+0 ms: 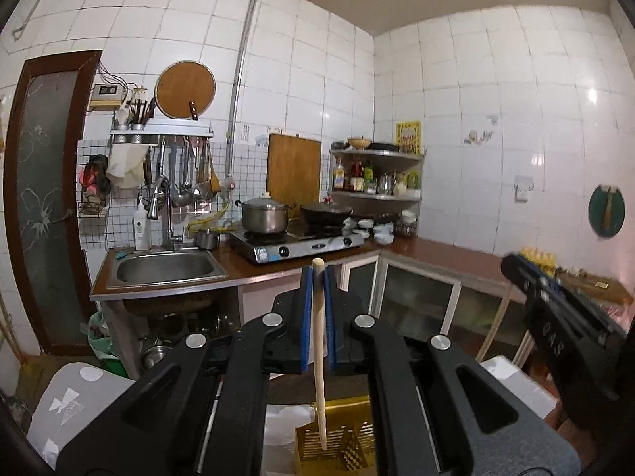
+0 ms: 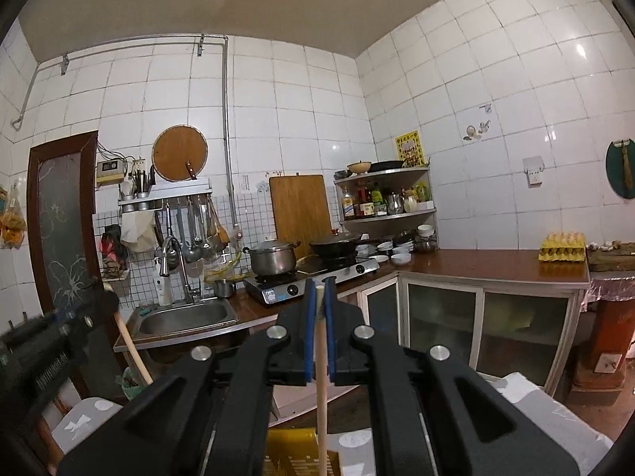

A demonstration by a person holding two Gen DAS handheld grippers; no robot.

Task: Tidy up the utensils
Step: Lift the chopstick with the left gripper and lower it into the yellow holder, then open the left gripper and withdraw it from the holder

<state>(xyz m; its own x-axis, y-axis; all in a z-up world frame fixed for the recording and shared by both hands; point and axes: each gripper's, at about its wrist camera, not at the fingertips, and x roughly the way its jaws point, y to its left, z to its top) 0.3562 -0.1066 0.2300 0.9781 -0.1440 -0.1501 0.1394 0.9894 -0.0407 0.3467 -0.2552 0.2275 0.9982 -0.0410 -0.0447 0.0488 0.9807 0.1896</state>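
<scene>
both grippers sit high above the yellow slotted utensil basket. our left gripper is clamped on a pale wooden chopstick hanging into the basket; right gripper pinches another chopstick, lower end hidden below frame.

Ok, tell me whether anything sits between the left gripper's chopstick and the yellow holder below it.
Nothing visible does. The left gripper is shut on the chopstick, which hangs straight down, its lower tip over the yellow holder; no other object lies between them.
</scene>
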